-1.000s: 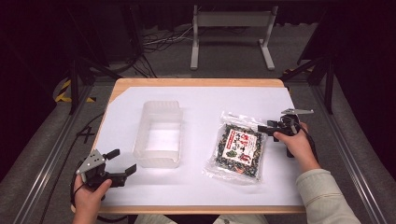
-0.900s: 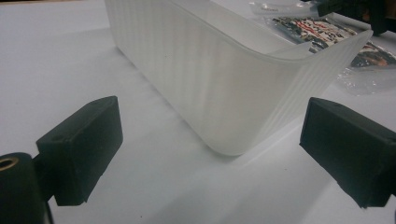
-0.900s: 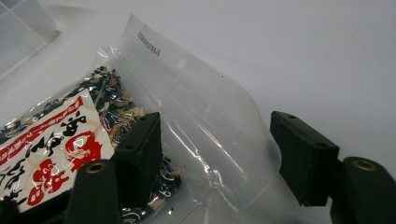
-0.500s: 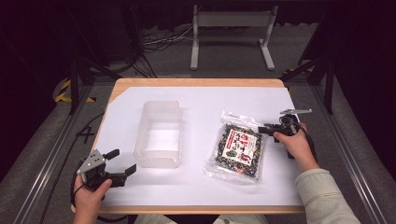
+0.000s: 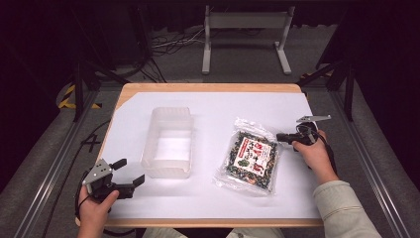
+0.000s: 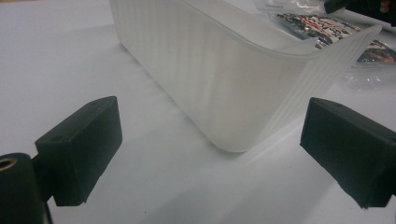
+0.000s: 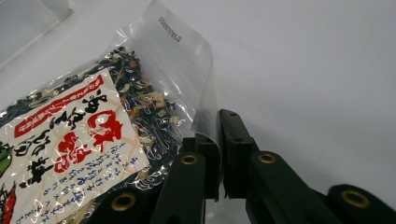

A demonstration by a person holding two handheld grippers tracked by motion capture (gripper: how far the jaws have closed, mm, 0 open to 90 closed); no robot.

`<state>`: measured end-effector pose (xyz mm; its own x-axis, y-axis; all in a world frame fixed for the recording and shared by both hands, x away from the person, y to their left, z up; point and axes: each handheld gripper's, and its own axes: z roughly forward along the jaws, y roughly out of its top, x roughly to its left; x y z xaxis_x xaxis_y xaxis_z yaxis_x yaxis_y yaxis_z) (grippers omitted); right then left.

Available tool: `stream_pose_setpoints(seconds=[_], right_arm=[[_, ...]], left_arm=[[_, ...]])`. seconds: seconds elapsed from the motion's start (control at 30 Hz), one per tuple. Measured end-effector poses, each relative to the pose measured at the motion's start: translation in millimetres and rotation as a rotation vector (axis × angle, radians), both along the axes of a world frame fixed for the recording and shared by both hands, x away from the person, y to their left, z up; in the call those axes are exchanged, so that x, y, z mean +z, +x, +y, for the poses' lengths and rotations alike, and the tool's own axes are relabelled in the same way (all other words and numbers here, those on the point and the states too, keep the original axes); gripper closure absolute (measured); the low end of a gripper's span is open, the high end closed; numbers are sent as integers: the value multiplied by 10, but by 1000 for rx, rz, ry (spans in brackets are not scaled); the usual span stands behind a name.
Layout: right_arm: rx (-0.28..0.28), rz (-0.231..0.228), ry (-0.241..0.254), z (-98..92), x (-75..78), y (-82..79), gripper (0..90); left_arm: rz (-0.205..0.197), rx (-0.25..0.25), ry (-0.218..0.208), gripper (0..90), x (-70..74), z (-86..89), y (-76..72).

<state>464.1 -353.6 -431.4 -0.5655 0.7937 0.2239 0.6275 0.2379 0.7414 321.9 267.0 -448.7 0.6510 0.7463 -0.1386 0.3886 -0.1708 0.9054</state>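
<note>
So, one clear plastic snack pouch point(image 5: 251, 159) pinched at its edge by right tool point(image 5: 282, 137), just closed; one frosted plastic bin point(image 5: 168, 141); left tool point(image 5: 128, 172) spread wide.

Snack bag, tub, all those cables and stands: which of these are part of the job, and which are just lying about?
In the job:
- snack bag, edge pinched by the right tool
- clear plastic tub
- left tool, open, waiting

Lying about:
- floor cables
- metal stand

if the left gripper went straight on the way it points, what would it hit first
Most likely the translucent plastic container: its near corner sits dead ahead, between the open jaws of the left gripper. Only bare white table cover lies before it.
</note>
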Motion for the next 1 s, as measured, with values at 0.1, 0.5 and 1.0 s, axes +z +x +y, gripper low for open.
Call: stream_pose_setpoints(seconds=[0.1, 0.5, 1.0], right_arm=[[0, -5, -3, 6, 18, -6, 893], [-20, -27, 74, -70, 290, -119, 899], [25, -155, 108, -37, 894, -398, 900]], left_arm=[[-2, 1, -2, 63, 3, 4, 2], [-16, 20, 7, 46, 88, 59, -10], [-48, 18, 10, 25, 258, 53, -58]])
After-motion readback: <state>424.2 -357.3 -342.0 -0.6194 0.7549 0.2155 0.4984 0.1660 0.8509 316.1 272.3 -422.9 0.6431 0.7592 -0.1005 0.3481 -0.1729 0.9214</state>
